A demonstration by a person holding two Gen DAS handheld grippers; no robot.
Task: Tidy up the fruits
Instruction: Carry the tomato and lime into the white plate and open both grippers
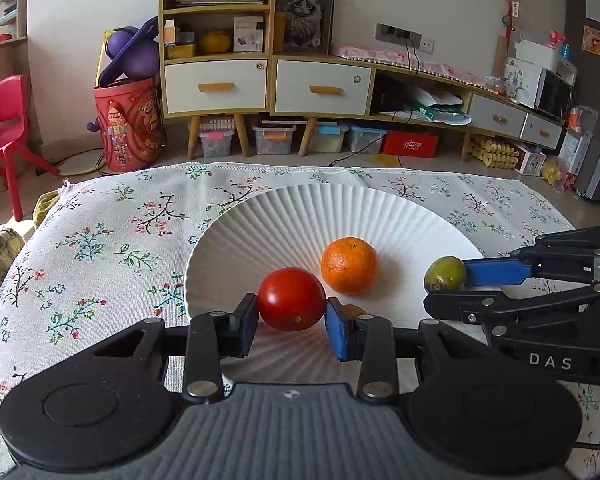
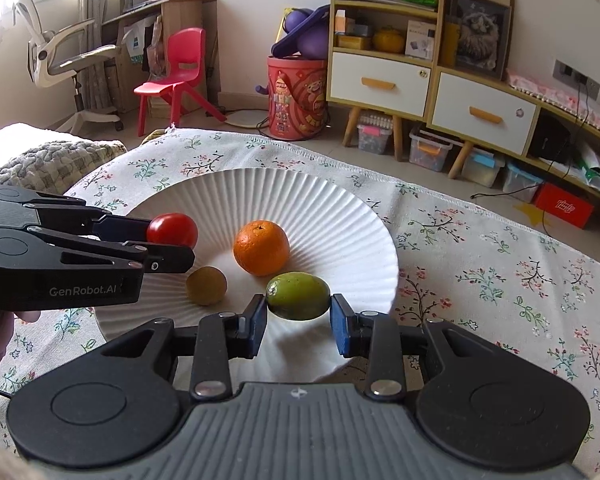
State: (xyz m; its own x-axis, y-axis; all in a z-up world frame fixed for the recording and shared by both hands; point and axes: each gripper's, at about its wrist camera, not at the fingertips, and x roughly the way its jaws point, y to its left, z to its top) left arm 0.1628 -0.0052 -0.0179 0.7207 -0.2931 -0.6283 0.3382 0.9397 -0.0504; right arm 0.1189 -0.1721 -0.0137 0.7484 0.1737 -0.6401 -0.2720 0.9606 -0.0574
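The left gripper (image 1: 291, 312) has its blue-padded fingers closed against both sides of a glossy round red tomato (image 1: 291, 298), held over the near part of a wide white ribbed ceramic plate (image 1: 300, 208); whether the tomato is lifted or resting on the plate cannot be told from either view. The right gripper (image 2: 298, 312) is likewise closed on a smooth oval green fruit (image 2: 298, 295), pads touching its two ends, above the near rim of the plate. Resting in the plate's centre is a round orange citrus fruit (image 2: 261, 247), and a small dull brownish-yellow round fruit (image 2: 206, 285) lies just beside it, below the left gripper. The plate sits on a white floral-print cloth (image 2: 500, 272) covering the table. Risks, as judged: both held fruits are smooth and rounded, gripped on narrow pads, so a quick release or a tilt could send either rolling down the sloped ribs into the orange or the small fruit. The two grippers work near each other over one plate, and a crossing path could cause their linkages to collide. Open room lies on the far half of the plate and on bare cloth to either side; the cloth's far edge drops to the floor, so any runaway fruit could be lost there.
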